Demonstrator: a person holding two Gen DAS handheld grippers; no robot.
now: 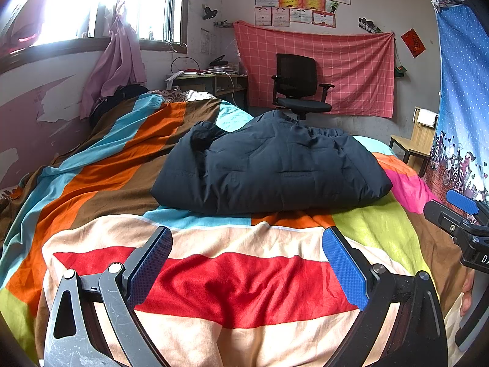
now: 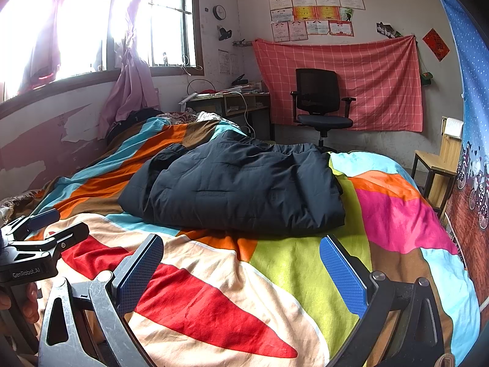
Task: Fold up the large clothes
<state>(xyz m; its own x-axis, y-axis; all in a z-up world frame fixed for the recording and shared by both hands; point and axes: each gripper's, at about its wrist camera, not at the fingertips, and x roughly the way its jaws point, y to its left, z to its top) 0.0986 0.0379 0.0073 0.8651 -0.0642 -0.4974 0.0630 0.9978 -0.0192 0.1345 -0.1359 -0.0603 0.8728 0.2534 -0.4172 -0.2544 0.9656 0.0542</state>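
Note:
A dark navy padded jacket lies in a folded bundle in the middle of a bed covered by a multicoloured blanket. It also shows in the right wrist view. My left gripper is open and empty, held over the blanket short of the jacket's near edge. My right gripper is open and empty, also short of the jacket, to the right of the left one. Each gripper shows at the edge of the other's view: the right gripper and the left gripper.
A black office chair stands past the bed before a red checked cloth. A cluttered desk is at the far end by the window. A wooden chair and a blue curtain are at the right.

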